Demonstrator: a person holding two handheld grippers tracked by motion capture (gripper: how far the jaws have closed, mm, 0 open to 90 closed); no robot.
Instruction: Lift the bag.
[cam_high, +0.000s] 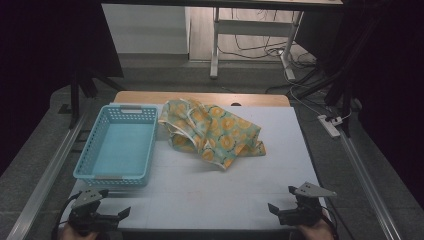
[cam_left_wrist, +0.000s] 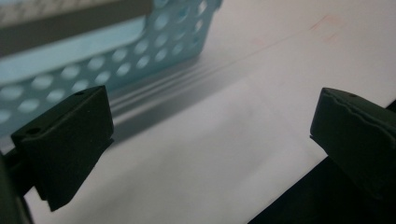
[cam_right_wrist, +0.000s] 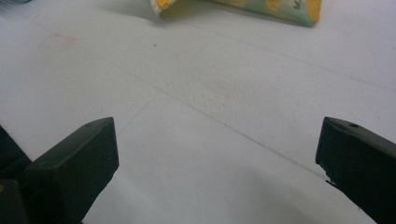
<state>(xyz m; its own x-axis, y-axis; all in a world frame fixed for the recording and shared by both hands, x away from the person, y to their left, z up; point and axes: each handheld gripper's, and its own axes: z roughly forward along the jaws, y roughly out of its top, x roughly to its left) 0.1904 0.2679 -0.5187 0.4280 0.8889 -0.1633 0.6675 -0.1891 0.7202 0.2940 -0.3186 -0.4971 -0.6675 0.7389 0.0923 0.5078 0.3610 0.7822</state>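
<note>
Near edge of table: left gripper (cam_high: 107, 212) at about 7 o'clock, right gripper (cam_high: 282, 207) at about 5 o'clock, both resting low at the front of the white mat (cam_high: 200, 195). Both have jaws spread wide with nothing between them; each gripper view shows bare mat in the gap.

Middle, left side: light blue perforated basket (cam_high: 120, 145) at about 10 o'clock, empty, long side running front to back. Its near wall (cam_left_wrist: 116, 60) sits just ahead of the left gripper.

Further back, centre: crumpled cloth (cam_high: 212, 132) with a yellow-orange floral print on pale green, at about 12 o'clock, just beside the basket's right rim, well apart from both grippers. Its near fold (cam_right_wrist: 238, 7) shows at the top of the right gripper view.

Judgement: the cloth looks light, limp and non-fragile; it will drape and trail when lifted. Best hold is probably a raised fold or the hemmed edge at the near right corner, pinching several layers.
</note>
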